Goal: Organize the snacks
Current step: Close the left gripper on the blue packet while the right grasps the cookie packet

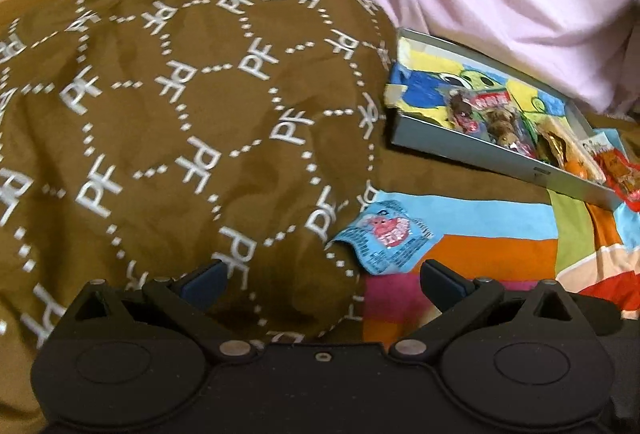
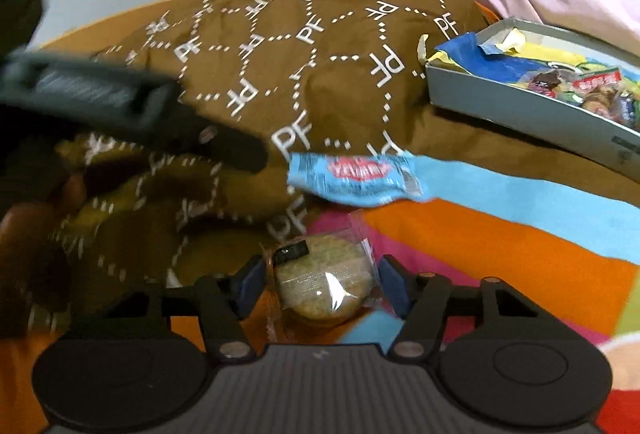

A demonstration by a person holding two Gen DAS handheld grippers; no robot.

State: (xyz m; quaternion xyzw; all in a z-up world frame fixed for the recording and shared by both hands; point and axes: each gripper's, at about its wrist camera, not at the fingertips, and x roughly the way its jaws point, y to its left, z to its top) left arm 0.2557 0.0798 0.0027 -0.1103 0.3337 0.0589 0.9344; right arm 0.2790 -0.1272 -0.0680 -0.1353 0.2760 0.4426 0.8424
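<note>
Looking through the left wrist camera, I see my left gripper (image 1: 320,280) spread wide and empty, the light-blue snack packet (image 1: 382,240) just ahead, well short of the grey box (image 1: 460,152) of snacks. From the right wrist camera, my right gripper (image 2: 318,284) brackets a clear-wrapped round cookie (image 2: 324,284); I cannot tell if the pads press it. It lies nearer me than the packet (image 2: 356,178) and box (image 2: 516,110).
</note>
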